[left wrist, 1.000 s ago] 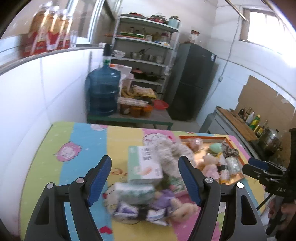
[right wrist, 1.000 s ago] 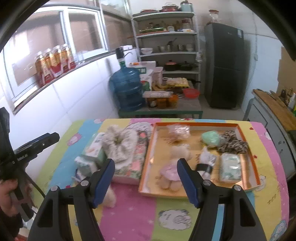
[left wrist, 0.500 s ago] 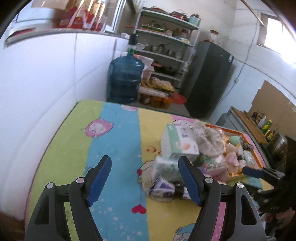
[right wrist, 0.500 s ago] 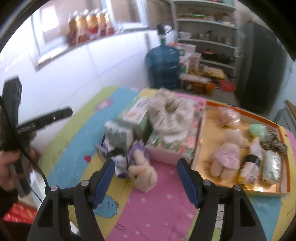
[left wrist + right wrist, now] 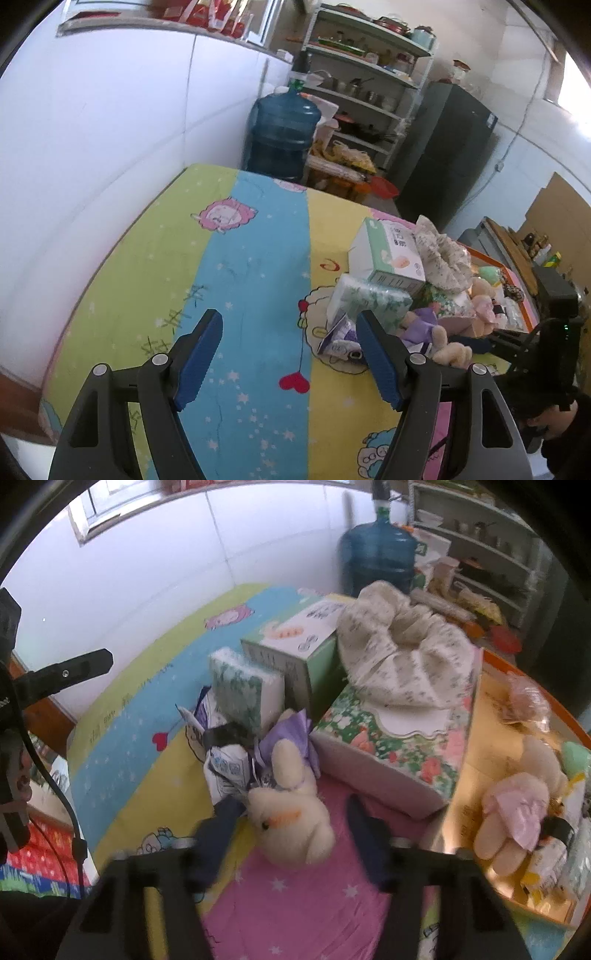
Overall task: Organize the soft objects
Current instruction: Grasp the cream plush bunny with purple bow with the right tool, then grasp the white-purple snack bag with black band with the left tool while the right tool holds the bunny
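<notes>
Blue-padded left gripper (image 5: 288, 356) hangs over the striped cartoon cloth (image 5: 255, 266), fingers spread wide with nothing between them. Further right, the right gripper (image 5: 286, 840) is closing around the cream plush rabbit (image 5: 291, 819) on the pink stripe; its blurred pads seem not yet to touch it.
</notes>
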